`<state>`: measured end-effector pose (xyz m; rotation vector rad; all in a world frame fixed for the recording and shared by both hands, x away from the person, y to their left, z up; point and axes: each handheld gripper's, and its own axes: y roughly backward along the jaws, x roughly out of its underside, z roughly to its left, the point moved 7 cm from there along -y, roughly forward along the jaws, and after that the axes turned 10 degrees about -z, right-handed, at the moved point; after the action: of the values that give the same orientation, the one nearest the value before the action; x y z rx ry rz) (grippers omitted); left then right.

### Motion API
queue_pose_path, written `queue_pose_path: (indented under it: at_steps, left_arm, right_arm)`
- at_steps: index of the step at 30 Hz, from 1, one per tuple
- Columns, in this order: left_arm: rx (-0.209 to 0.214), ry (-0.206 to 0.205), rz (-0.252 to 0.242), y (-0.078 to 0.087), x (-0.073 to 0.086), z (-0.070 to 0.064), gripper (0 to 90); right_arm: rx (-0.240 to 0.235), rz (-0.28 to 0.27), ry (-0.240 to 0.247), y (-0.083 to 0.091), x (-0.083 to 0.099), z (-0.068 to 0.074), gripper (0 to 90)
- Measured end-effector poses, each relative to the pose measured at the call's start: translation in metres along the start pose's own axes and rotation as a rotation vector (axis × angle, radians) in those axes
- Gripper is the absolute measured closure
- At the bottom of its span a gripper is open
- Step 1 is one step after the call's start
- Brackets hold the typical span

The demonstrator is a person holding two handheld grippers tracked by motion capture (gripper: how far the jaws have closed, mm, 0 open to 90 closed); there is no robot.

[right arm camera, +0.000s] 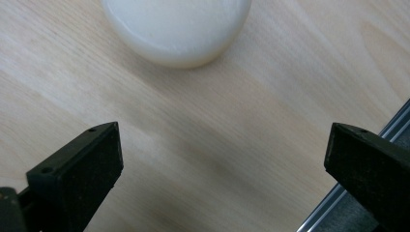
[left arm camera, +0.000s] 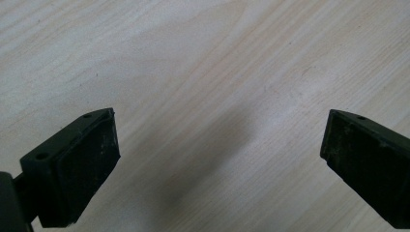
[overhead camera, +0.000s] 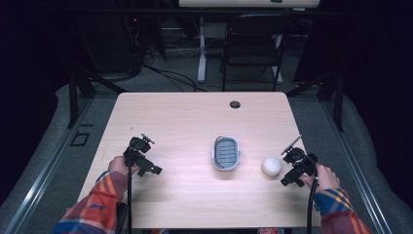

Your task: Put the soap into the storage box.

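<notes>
Just right of the white soap bar (overhead camera: 271,166), the right gripper (overhead camera: 293,167) gapes wide and empty. Left of the bar sits the grey soap dish (overhead camera: 226,153); far left, the left gripper (overhead camera: 141,155) gapes too, holding nothing. That rounded bar looks slick; an off-centre pinch might squirt it off the table (overhead camera: 195,117).

A round white bar of soap (overhead camera: 271,165) lies flat on the right side of the table, near its right edge. It is smooth and pale, with a rounded rim. A small grey soap dish (overhead camera: 226,153) sits just to its left, near the middle of the table, apart from the soap. The dish is a rounded rectangle with a slotted floor and a light rim, standing upright and empty.
</notes>
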<state>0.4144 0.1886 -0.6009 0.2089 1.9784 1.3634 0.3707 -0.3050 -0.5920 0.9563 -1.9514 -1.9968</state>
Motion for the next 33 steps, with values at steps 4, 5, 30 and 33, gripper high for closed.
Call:
queue_pose_path:
  at_steps: [4,5,30,33]
  left_arm:
    - [0.001,-0.002,0.002,0.0,0.0,0.0,0.1]
    - [0.002,-0.002,0.003,0.0,0.0,0.001,0.1]
    - [0.011,-0.007,0.002,-0.002,-0.001,-0.001,0.1]
    - [0.012,-0.005,0.002,-0.002,-0.001,-0.001,0.1]
  right_arm:
    - [0.007,-0.04,-0.007,0.001,-0.008,0.001,0.0]
    - [0.008,0.01,0.037,0.006,-0.011,-0.001,0.0]
    - [-0.027,-0.007,0.068,-0.005,-0.045,0.013,0.0]
    - [-0.028,-0.025,0.046,-0.009,-0.047,0.015,0.0]
